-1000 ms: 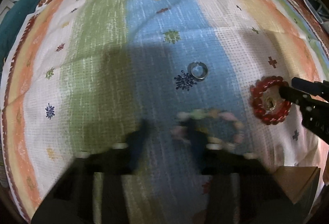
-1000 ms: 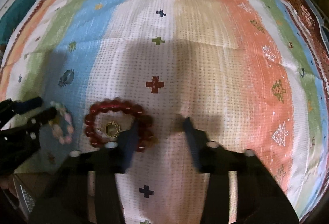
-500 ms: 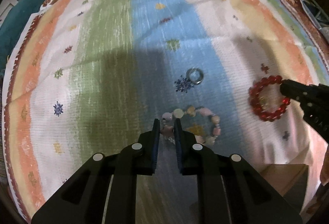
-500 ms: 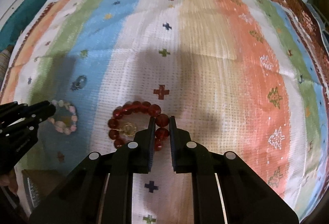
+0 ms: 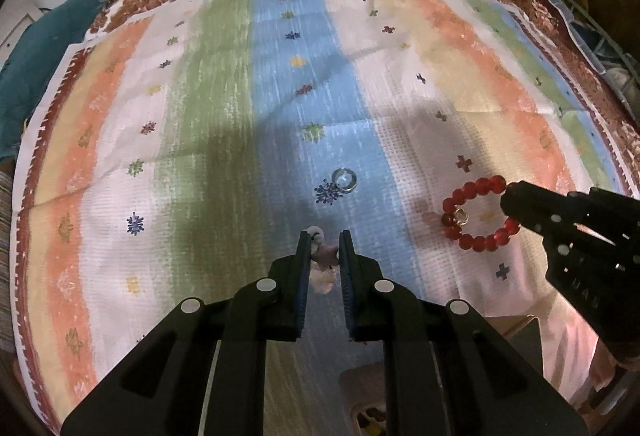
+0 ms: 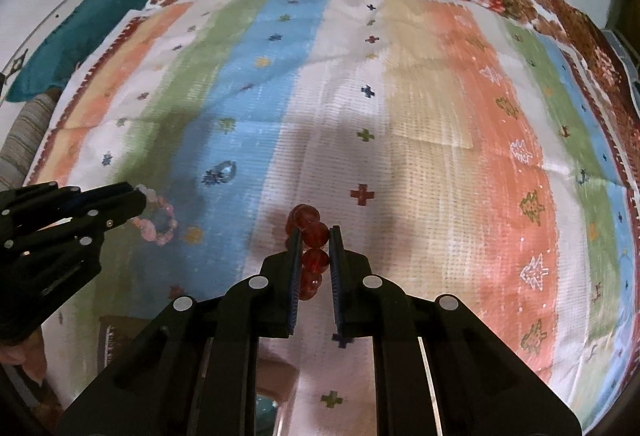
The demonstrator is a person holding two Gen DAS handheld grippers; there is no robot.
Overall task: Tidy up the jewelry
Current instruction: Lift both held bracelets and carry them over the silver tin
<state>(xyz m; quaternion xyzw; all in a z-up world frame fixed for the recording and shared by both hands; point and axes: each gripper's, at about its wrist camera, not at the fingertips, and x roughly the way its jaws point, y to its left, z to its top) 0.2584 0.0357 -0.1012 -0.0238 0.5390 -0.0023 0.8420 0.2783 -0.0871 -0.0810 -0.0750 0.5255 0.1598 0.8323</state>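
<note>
1. The pale pastel bracelet (image 5: 322, 264) is pinched between the fingers of the left gripper (image 5: 324, 236). It looks lifted clear of the striped cloth (image 5: 200, 155), hanging over the blue stripe on the near side of the silver ring (image 5: 345, 180). Contact with the cloth can't be ruled out, though.
2. The red bead bracelet (image 6: 310, 256) is clamped the same way by the right gripper (image 6: 314, 232), fingers closed tight on the beads. In the left camera its loop is seen dangling well right of the silver ring, and a small gold piece (image 5: 460, 213) shows through the middle of the loop. Whether that piece hangs from the bracelet or lies on the cloth under it can't be told.
3. The silver ring is left untouched on the blue stripe, just beside a dark snowflake print.
4. So the step in hand is judged to be the pick-up-and-carry of both bracelets at once, pretty early in the tidy-up.
5. Next, a drop-off spot is needed. Something box-like is glimpsed at the bottom edge, nearer than the ring, but it's too cut off to be named. Both loops should be kept level and carried slowly so beads aren't slipped out of the pinch.
</note>
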